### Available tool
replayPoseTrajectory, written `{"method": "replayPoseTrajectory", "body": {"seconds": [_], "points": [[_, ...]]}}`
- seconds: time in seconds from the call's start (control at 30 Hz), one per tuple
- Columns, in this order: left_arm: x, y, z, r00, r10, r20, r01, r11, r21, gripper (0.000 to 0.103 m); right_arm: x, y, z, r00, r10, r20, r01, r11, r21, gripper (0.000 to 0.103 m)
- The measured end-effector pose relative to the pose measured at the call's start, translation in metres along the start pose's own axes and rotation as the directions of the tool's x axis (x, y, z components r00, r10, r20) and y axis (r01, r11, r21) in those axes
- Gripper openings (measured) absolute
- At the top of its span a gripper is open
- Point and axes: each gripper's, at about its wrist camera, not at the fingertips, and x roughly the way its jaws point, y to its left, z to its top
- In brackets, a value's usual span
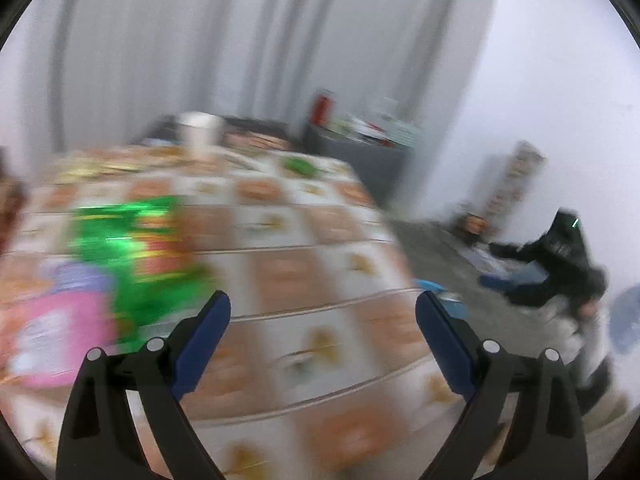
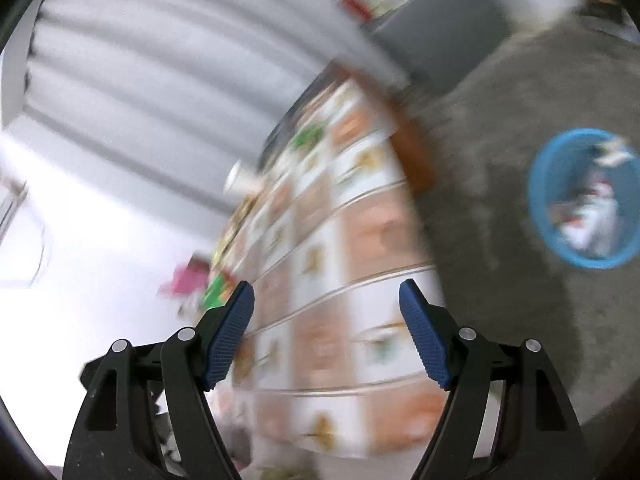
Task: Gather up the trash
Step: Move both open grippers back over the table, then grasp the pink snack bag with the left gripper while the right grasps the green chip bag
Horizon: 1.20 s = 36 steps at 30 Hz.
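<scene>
Both views are motion-blurred. My left gripper (image 1: 323,304) is open and empty above a table with a patterned cloth (image 1: 304,264). A green snack bag (image 1: 136,248) and a pink packet (image 1: 56,332) lie on the cloth to the left of its fingers. A white cup (image 1: 199,132) stands at the table's far end. My right gripper (image 2: 326,294) is open and empty, tilted over the table's edge (image 2: 360,240). A blue bin (image 2: 586,198) with white and red trash inside stands on the grey floor to its right. The green bag (image 2: 218,292) shows by its left finger.
A small green item (image 1: 298,165) lies far on the cloth. A grey cabinet (image 1: 360,156) with a red can and clutter stands behind the table. Dark objects (image 1: 560,264) lie on the floor by the white wall. Grey curtains (image 1: 200,40) hang behind.
</scene>
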Motion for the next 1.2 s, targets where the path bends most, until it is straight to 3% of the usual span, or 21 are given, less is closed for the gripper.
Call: {"method": "replayPoseTrajectory", "body": {"seconds": [0.1,0.2,0.33,0.47,0.67,0.77,0.93,1.0,1.13,1.2], "points": [[-0.032,0.049,-0.019,0.98,0.194,0.043,-0.192,0.981,-0.037,0.091,0.055,0.041,-0.003,0.99,0.061,-0.124,-0.067,0.997,-0.047,0.072],[-0.044,0.075,-0.03,0.949,0.311,0.045,-0.309,0.95,-0.041,0.091,0.11,0.08,-0.015,0.97,0.079,-0.23,-0.099,0.992,-0.078,0.072],[-0.038,0.093,-0.032,0.912,0.405,0.057,-0.407,0.913,0.018,0.092,0.176,0.122,-0.031,0.939,0.066,-0.338,-0.114,0.986,-0.123,0.072],[-0.017,0.102,-0.026,0.901,0.434,0.022,-0.434,0.9,0.025,0.092,0.22,0.145,-0.044,0.921,0.016,-0.39,-0.086,0.983,-0.161,0.072],[0.02,0.122,-0.024,0.871,0.487,-0.061,-0.486,0.873,0.034,0.091,0.253,0.155,-0.053,0.909,-0.051,-0.414,-0.035,0.98,-0.196,0.067],[0.032,0.128,-0.029,0.848,0.519,-0.104,-0.517,0.855,0.05,0.091,0.266,0.16,-0.058,0.901,-0.068,-0.428,-0.027,0.977,-0.211,0.062],[0.036,0.138,-0.031,0.845,0.515,-0.146,-0.518,0.855,0.017,0.083,0.282,0.17,-0.064,0.885,-0.095,-0.456,-0.02,0.971,-0.24,0.055],[0.037,0.142,-0.032,0.843,0.513,-0.161,-0.519,0.855,0.005,0.073,0.286,0.175,-0.067,0.884,-0.1,-0.457,-0.024,0.966,-0.258,0.051],[0.038,0.144,-0.034,0.833,0.529,-0.162,-0.533,0.846,0.018,0.065,0.293,0.184,-0.073,0.879,-0.152,-0.451,0.006,0.951,-0.31,0.024],[0.036,0.142,-0.033,0.834,0.531,-0.151,-0.533,0.845,0.026,0.054,0.297,0.182,-0.075,0.875,-0.173,-0.453,0.025,0.949,-0.313,0.01]]}}
